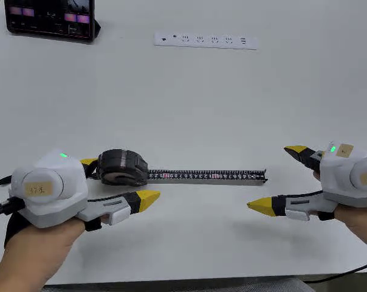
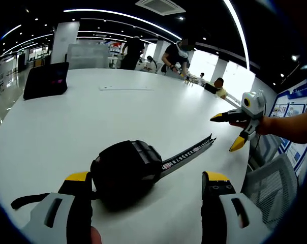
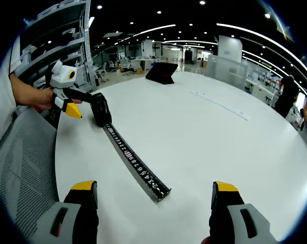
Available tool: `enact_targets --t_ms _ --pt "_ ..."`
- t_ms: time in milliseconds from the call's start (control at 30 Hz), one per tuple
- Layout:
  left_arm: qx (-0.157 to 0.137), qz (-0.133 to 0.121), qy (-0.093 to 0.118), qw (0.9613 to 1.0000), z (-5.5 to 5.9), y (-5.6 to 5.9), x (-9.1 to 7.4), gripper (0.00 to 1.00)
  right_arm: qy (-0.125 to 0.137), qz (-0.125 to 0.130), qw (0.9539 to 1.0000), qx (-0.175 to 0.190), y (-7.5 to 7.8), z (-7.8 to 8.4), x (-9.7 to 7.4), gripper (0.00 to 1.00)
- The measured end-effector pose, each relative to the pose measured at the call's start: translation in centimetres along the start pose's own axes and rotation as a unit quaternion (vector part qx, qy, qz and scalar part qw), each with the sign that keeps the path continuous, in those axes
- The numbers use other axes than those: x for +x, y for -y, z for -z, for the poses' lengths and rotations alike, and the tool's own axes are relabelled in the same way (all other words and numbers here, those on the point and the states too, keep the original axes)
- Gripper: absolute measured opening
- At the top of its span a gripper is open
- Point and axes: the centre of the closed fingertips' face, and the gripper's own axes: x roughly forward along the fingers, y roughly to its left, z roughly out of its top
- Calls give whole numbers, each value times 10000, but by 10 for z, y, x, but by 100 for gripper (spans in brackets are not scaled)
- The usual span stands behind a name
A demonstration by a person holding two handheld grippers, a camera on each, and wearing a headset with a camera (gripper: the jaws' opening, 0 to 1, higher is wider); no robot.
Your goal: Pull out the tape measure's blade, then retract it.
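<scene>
A black tape measure case [image 1: 123,167] lies on the white table [image 1: 189,103], its blade [image 1: 208,176] drawn out to the right and resting flat. My left gripper [image 1: 120,180] is open, with its yellow-tipped jaws on either side of the case and not closed on it. In the left gripper view the case [image 2: 125,170] sits close to the left jaw of that gripper [image 2: 146,178]. My right gripper [image 1: 277,177] is open just beyond the blade's end hook. In the right gripper view the blade [image 3: 133,157] ends slightly short of this gripper [image 3: 154,186].
A white power strip [image 1: 205,41] and a black tablet on a stand [image 1: 50,18] are at the table's far side. The table's front edge runs just below both hands. A mesh chair [image 3: 21,168] stands beside the table. People are at the far end of the room.
</scene>
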Motion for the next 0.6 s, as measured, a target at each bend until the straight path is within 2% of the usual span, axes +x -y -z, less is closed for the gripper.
enact_targets --t_ms 333,600 --pt "-189 -278 112 9994 -2 -3 3 85 -37 -27 10000 -66 5 0 1 88" --pt "-250 -562 101 9981 -2 -4 7 83 -248 -246 9991 -254 4 1 4 80"
